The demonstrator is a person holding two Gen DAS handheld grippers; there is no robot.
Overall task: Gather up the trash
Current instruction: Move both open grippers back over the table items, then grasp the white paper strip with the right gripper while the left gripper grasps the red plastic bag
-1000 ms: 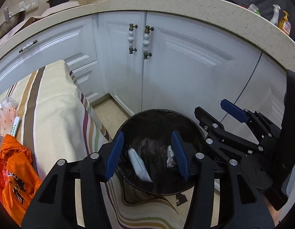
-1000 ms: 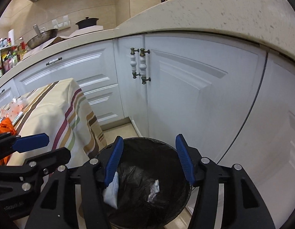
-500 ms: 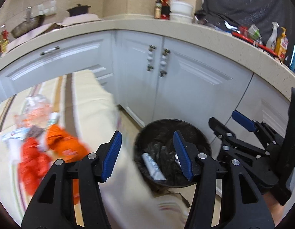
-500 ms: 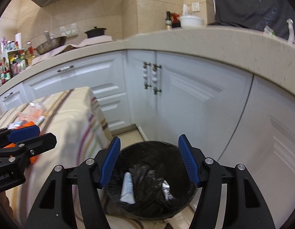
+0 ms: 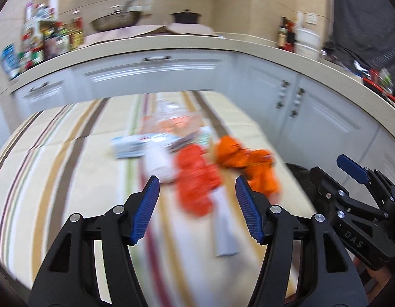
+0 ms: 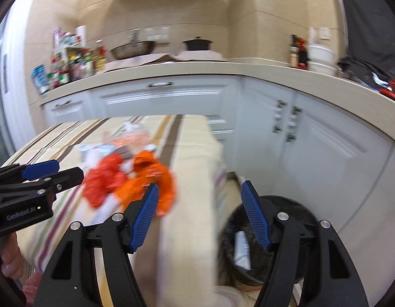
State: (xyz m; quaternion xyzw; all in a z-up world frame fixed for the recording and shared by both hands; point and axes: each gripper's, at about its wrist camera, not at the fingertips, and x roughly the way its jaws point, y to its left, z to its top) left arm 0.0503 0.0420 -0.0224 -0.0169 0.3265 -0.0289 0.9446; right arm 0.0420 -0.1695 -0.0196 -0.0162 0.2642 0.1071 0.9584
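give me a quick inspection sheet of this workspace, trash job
surface: table under a striped cloth
job's things: orange bags, white tube, blurred wrappers on the cloth; black bin on the floor beside it, a white tube inside
clutter: nothing seen
grippers: left gripper empty; right gripper empty, jaws opening
cables: dark cords on the counter
surroundings: white cabinets, wok, bottles
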